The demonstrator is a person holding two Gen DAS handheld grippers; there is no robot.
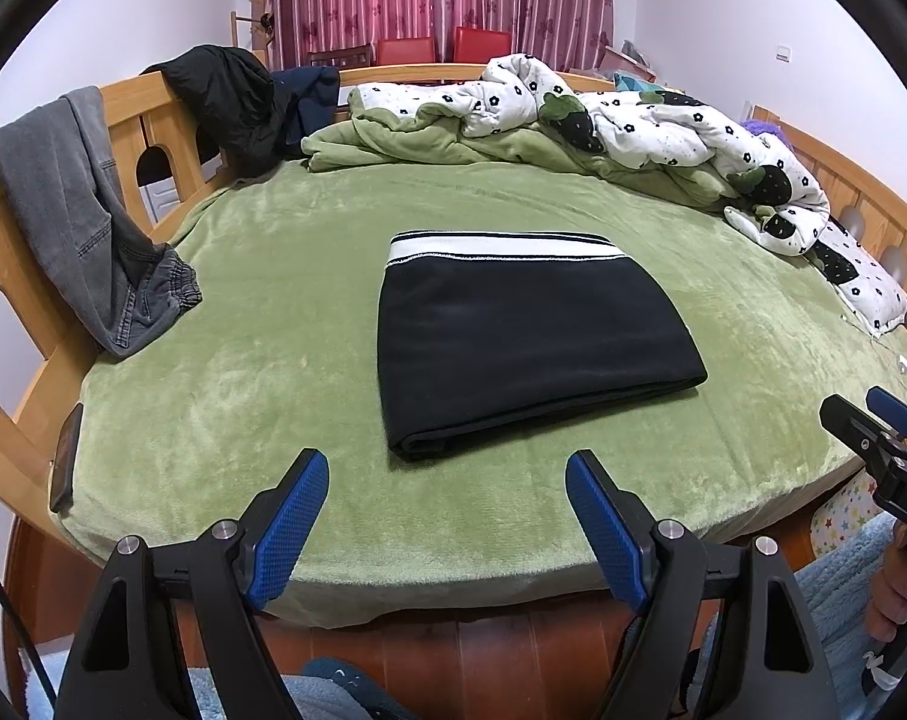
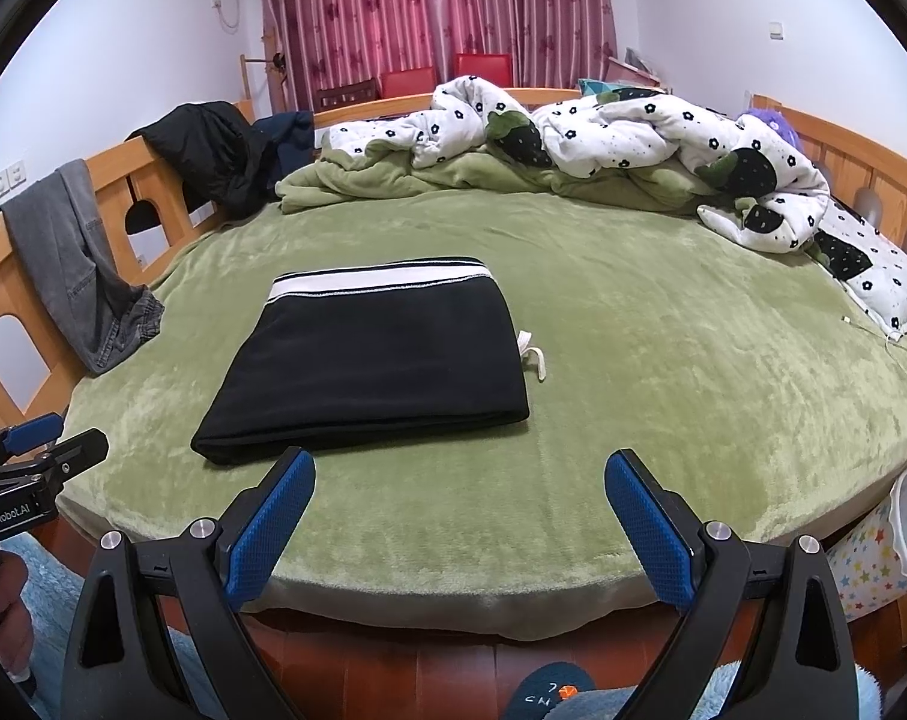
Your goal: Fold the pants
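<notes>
Pants (image 1: pixel 525 348) lie folded into a neat black rectangle on the green blanket (image 1: pixel 261 372) that covers our bed, roughly in the middle of its near half. Their white waistband with dark stripes faces the far side, and the folded edge faces us. In the right wrist view a white drawstring (image 2: pixel 534 357) pokes out at the right side of the bundle and rests on the blanket.

We hold both tongs back from the pants, over the near edge of the bed. Our left gripper (image 1: pixel 447 480) stands wide open with nothing between its blue pads (image 1: pixel 297 516); the near folded edge of the pants shows in the gap beyond the tips, not touched. Our right gripper (image 2: pixel 459 480) is likewise spread wide and holds nothing, its left fingertip seen just before the near edge of the pants, its right one over bare blanket.

Grey jeans (image 1: pixel 87 228) hang over the wooden bed rail (image 1: pixel 135 96) on the left, their elastic hem resting on the blanket. Farther along that rail is a black jacket (image 1: pixel 231 96). A rumpled white quilt (image 1: pixel 663 126) with black flowers is heaped across the far and right side. A star-patterned bin (image 2: pixel 885 546) stands by the bed's near right corner.
</notes>
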